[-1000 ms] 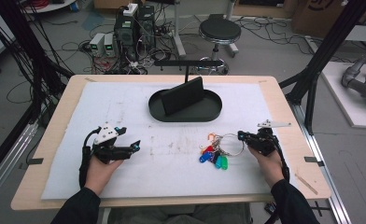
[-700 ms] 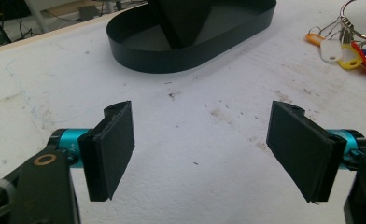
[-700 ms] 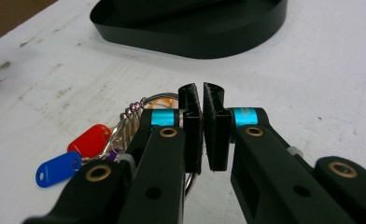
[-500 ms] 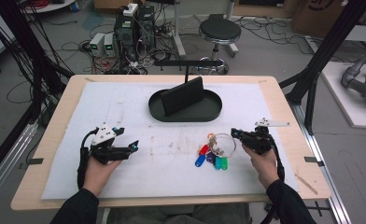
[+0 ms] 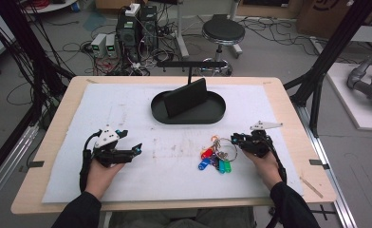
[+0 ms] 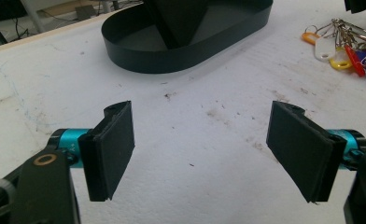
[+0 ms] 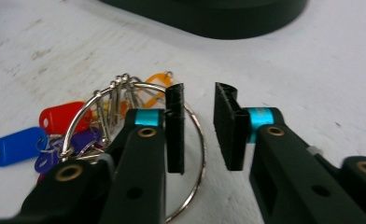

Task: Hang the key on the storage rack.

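Key ring [image 5: 219,153] dragged left; right gripper [image 7: 199,128] jaws just parted, ring beneath; left gripper [image 6: 202,149] spread.

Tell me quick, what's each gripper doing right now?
Left gripper: open, nothing between its jaws.
Right gripper: jaws have just been opening, a narrow gap now; key ring lies under them, not gripped.

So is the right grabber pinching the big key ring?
Apart. In the right gripper view, the right gripper has just been opening, and the pads show white table between them; the key ring runs behind one pad, unpinched.
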Tool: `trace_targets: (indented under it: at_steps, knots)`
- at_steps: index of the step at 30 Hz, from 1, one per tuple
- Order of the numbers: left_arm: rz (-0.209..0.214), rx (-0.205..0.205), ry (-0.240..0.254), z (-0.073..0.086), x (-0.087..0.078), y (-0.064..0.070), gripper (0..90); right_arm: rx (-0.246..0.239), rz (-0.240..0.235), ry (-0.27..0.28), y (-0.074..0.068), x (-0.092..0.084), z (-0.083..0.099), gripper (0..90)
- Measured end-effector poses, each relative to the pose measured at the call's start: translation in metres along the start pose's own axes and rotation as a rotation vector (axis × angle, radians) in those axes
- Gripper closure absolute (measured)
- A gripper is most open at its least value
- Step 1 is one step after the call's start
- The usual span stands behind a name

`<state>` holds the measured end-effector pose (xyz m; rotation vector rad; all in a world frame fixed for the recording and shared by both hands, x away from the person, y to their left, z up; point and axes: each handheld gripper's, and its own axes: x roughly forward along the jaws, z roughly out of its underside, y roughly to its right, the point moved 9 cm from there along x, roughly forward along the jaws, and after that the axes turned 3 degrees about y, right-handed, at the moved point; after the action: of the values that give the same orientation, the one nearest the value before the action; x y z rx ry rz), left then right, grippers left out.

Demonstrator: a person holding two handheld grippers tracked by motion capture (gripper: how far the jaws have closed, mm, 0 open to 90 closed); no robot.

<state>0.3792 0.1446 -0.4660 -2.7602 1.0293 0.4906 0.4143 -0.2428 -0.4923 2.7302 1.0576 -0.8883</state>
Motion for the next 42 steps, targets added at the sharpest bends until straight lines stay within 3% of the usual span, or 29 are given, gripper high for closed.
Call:
trace_targets:
  at_steps: [3,9,12,15,20,25,34,42]
  knots:
    - [-0.003,0.002,-0.002,0.001,-0.002,-0.001,23.4,-0.056,-0.018,-0.044,-0.003,0.008,0.003,67.7]
    - [-0.012,-0.008,-0.002,0.003,-0.005,-0.003,23.5,-0.091,-0.031,-0.099,-0.001,0.018,0.007,66.0]
    - [-0.016,-0.010,-0.002,0.004,-0.007,-0.004,23.5,-0.114,-0.023,-0.140,-0.002,0.022,0.011,69.3]
    - [-0.019,-0.009,-0.002,0.005,-0.008,-0.004,23.5,-0.123,-0.013,-0.144,0.000,0.022,0.010,78.8]
    - [-0.024,-0.008,0.001,0.005,-0.010,-0.005,23.5,-0.123,-0.028,-0.152,-0.001,0.020,0.009,85.9]
    - [-0.021,-0.006,-0.002,0.004,-0.010,-0.005,23.5,-0.087,-0.049,-0.093,-0.003,0.012,0.001,86.3]
    - [-0.019,-0.003,-0.001,0.004,-0.008,-0.004,23.6,-0.016,-0.143,0.016,-0.010,-0.003,-0.013,86.9]
    - [-0.021,-0.008,0.003,0.003,-0.009,-0.005,23.5,-0.029,-0.154,0.080,-0.016,-0.013,-0.023,87.3]
